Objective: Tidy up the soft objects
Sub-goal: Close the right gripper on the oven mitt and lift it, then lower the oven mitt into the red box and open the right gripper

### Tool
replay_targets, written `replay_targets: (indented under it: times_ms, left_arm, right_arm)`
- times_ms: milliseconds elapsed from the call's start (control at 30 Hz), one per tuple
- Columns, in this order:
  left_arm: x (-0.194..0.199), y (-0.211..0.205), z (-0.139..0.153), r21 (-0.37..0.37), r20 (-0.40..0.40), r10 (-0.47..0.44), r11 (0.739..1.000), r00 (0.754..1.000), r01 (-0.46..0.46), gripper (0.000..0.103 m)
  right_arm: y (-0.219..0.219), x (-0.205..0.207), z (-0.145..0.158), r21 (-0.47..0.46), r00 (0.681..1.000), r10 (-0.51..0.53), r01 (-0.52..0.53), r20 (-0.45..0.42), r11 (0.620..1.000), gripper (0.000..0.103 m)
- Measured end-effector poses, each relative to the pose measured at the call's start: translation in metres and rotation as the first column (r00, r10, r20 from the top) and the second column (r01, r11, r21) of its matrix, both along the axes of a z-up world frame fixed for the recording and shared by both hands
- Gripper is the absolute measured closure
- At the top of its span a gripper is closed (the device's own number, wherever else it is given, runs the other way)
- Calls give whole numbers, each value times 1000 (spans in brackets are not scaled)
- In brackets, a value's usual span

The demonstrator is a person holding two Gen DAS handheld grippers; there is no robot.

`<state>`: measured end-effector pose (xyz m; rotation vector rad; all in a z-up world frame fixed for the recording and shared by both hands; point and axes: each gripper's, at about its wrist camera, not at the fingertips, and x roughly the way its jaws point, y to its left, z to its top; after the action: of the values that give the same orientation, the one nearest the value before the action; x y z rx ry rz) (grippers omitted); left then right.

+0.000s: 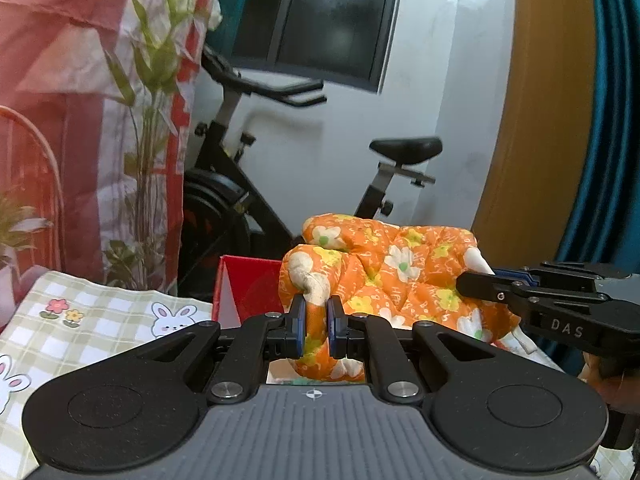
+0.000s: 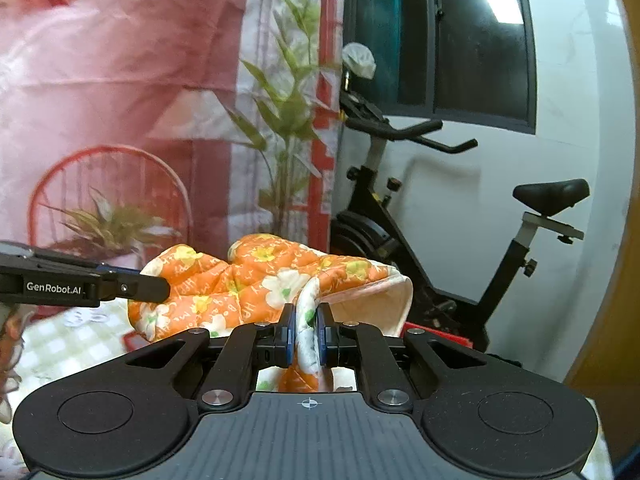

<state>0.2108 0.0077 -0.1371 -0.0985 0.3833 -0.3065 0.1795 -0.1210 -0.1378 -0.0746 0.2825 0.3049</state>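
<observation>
Two tongs, left [image 1: 316, 326] and right [image 2: 307, 338], clamp my quilted orange floral padded cloth [image 1: 400, 276]; uneven pulling could slip a thin pinched fold free.

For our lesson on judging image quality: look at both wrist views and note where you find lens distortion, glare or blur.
Left wrist view: fisheye bends the yellow door edge; the window reflects a ceiling light; the orange floral quilt is sharp. Right wrist view: the same reflection shows in the window; the red patterned curtain looks soft and blurred, the quilt clearer.
</observation>
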Motion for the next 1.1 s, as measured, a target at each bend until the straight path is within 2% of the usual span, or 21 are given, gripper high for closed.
replay_targets:
  times_ms: [133,333,567,600,633,667,700,733,800,867,1000,1100]
  left_arm:
    - [34,-1,-4,-47,-101,-6,999,995,2,91]
    - [62,-11,-19,17,-193,-13,1000,981,17,91]
    - [69,-11,-34,58,-235,-7,998,972,21,90]
    - [69,-11,-34,61,-231,-7,998,973,22,88]
    - [69,-11,-34,64,-226,-8,998,974,23,83]
    - [69,-10,-33,64,-223,-9,998,975,23,66]
    - [68,-9,-32,59,-217,-9,998,976,22,48]
    - [66,-7,-31,51,-205,-10,998,979,21,44]
    - [62,-5,-29,45,-191,-13,999,981,22,43]
    - [59,-5,-27,50,-196,-15,998,981,26,40]
    - [47,-5,-21,71,-173,-32,996,984,45,24]
    - [34,-6,-16,77,-168,-55,995,984,68,14]
  right_arm:
    - [-1,31,-11,-21,998,-30,29,-47,999,93]
    - [2,63,-36,-55,987,-47,39,-156,998,93]
    - [11,78,-51,-73,973,-67,52,-221,996,90]
    - [12,79,-52,-76,971,-78,62,-225,995,88]
    - [12,78,-53,-79,970,-91,75,-224,994,82]
    - [12,77,-52,-78,971,-101,86,-219,993,77]
    - [11,76,-52,-73,972,-106,92,-212,993,76]
    - [11,74,-52,-67,973,-106,94,-206,993,74]
    - [7,69,-51,-59,974,-110,100,-200,993,67]
    - [5,62,-49,-36,977,-103,98,-186,994,52]
    - [1,43,-44,-7,983,-99,99,-156,995,34]
    - [0,28,-41,11,985,-99,102,-141,995,17]
